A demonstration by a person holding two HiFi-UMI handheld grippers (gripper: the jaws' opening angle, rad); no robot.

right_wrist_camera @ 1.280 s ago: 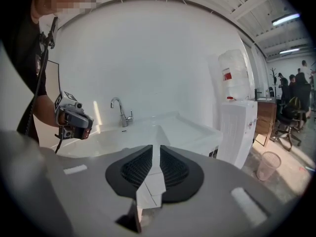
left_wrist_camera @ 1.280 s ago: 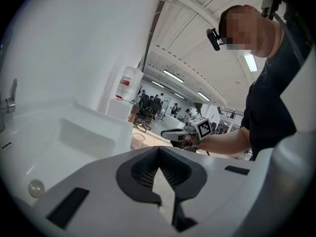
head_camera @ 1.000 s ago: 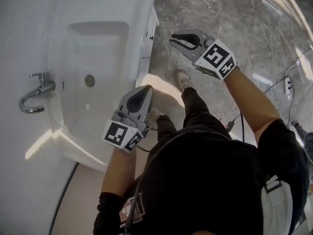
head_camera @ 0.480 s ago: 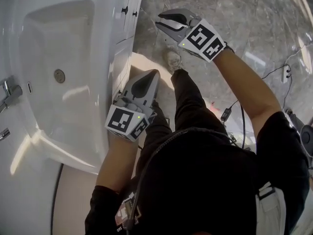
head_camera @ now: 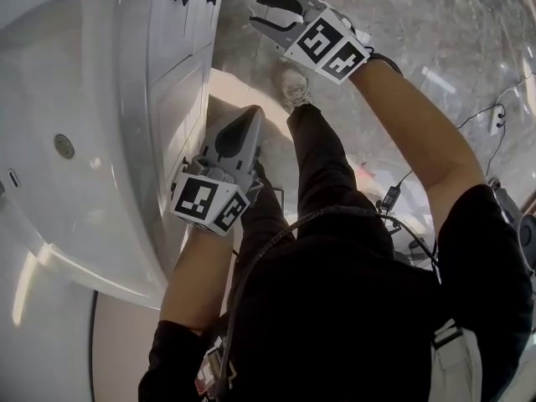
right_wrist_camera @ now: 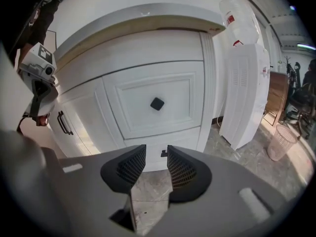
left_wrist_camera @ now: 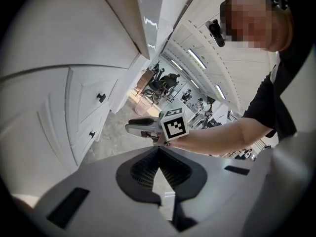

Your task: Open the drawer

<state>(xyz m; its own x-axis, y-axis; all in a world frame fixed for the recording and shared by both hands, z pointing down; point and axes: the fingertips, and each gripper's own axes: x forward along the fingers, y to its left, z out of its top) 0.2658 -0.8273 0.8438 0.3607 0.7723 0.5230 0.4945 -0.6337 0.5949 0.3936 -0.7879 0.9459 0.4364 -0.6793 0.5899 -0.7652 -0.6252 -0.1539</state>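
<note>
The white vanity cabinet (head_camera: 172,99) stands at the left of the head view. In the right gripper view its upper drawer (right_wrist_camera: 131,110) carries a black square knob (right_wrist_camera: 157,103). A lower drawer's small knob (right_wrist_camera: 163,153) shows just beyond the jaw gap. My right gripper (right_wrist_camera: 156,150) faces these drawer fronts some way off, open with nothing between its fingers; its jaws have just been opening. In the head view this right gripper (head_camera: 256,13) is at the top. My left gripper (head_camera: 249,115) hangs beside the cabinet front, shut and empty. Both knobs (left_wrist_camera: 101,97) show in the left gripper view.
The sink basin (head_camera: 50,99) tops the cabinet. A cabinet door beside the drawers has a black bar handle (right_wrist_camera: 63,122). A white water dispenser (right_wrist_camera: 244,78) stands right of the cabinet and a wastebasket (right_wrist_camera: 281,142) beyond it. The person's legs and cables (head_camera: 394,199) are on the marble floor.
Both grippers have come down from sink height to the cabinet front. The right jaws have spread wider. The faucet has left the head view and the drawer knobs have come in.
</note>
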